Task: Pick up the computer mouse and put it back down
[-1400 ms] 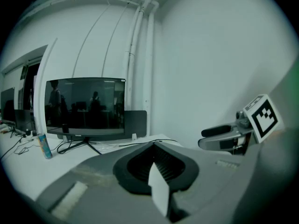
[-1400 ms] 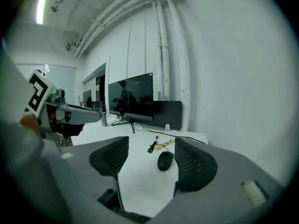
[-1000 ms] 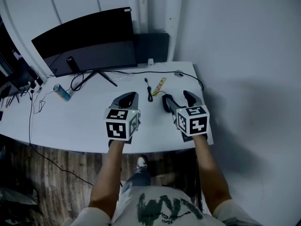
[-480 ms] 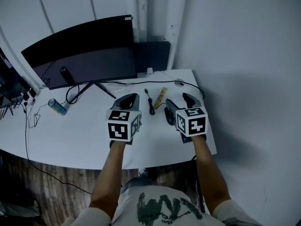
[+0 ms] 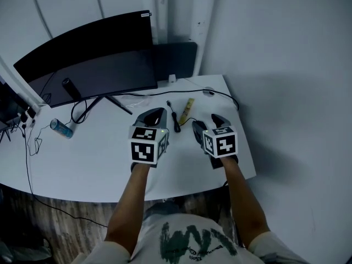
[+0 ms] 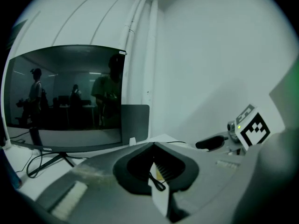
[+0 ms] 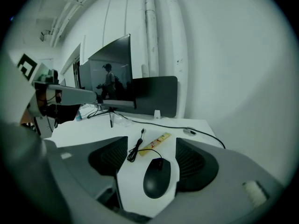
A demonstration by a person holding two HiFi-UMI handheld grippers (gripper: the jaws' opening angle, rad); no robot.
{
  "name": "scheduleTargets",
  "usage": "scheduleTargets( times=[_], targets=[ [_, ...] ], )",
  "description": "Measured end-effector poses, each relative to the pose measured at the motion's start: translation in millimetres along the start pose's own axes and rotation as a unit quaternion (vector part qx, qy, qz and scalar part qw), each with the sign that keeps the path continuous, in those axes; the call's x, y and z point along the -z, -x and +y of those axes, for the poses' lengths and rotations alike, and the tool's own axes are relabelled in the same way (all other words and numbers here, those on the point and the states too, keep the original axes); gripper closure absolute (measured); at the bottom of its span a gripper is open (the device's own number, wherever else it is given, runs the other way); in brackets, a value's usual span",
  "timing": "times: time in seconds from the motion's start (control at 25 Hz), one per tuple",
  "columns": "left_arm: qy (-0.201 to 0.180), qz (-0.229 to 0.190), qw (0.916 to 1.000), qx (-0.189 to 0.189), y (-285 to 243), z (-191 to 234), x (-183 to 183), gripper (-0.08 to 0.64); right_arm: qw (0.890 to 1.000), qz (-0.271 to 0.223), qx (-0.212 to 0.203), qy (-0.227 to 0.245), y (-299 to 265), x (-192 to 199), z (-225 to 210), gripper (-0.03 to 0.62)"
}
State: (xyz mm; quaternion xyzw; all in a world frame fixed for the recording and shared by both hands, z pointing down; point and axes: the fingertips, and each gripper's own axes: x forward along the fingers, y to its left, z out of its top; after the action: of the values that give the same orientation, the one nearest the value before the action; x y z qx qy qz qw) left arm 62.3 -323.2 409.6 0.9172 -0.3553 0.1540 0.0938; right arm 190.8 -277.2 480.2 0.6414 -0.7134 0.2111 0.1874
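A black computer mouse [image 7: 156, 177] lies flat on the white table [image 5: 99, 158], its cord running to a small coil [image 7: 135, 149]. My right gripper [image 7: 152, 143] straddles it, jaws opening, one pad on each side and neither touching it. In the head view the right gripper [image 5: 204, 121] is near the table's right edge and hides most of the mouse. My left gripper [image 5: 157, 111] hovers left of it, shut, with nothing held. In the left gripper view its tips [image 6: 152, 146] meet.
A yellow strip [image 5: 188, 108] and the coiled cable [image 5: 175, 117] lie just beyond the grippers. A wide dark monitor [image 5: 88, 54] stands at the back, with a dark panel [image 5: 176, 56] beside it. A can [image 5: 59, 128] lies at the far left. The table's right edge [image 5: 248, 147] is close.
Both grippers have moved forward over the table and sunk a little. The right gripper has dipped lower. The left stays shut.
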Motion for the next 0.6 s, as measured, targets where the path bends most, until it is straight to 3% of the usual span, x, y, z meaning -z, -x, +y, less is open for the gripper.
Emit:
scheduleTargets(
  times=[0.6],
  targets=[
    [-0.001,0.031,0.9984,0.047,-44,-2,31,0.558,0.996,0.081,0.021,-0.031,-40,60,-20,0.259]
  ],
)
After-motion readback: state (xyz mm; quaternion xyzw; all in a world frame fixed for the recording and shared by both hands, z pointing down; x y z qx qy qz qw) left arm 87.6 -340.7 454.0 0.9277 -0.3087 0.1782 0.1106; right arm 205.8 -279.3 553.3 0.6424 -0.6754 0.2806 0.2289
